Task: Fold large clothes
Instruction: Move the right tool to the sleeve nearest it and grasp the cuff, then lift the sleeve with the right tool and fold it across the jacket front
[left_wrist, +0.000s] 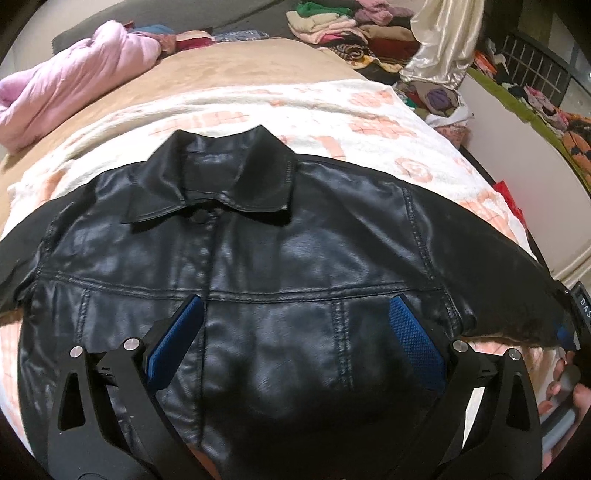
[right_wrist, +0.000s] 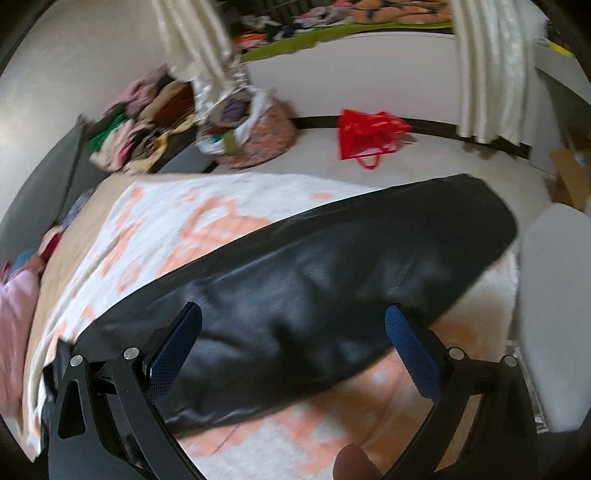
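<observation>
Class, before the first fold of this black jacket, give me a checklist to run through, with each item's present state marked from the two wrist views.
1. Black jacket lies front up, collar at the far end: ok.
2. Top button fastened: ok; lower placket: cannot tell.
3. Sleeve spread out on the patterned blanket: ok.
4. Left tool open over the chest, gripping nothing: ok.
5. Right tool open above the sleeve: ok.
6. Jacket hem flat: cannot tell, out of view.
</observation>
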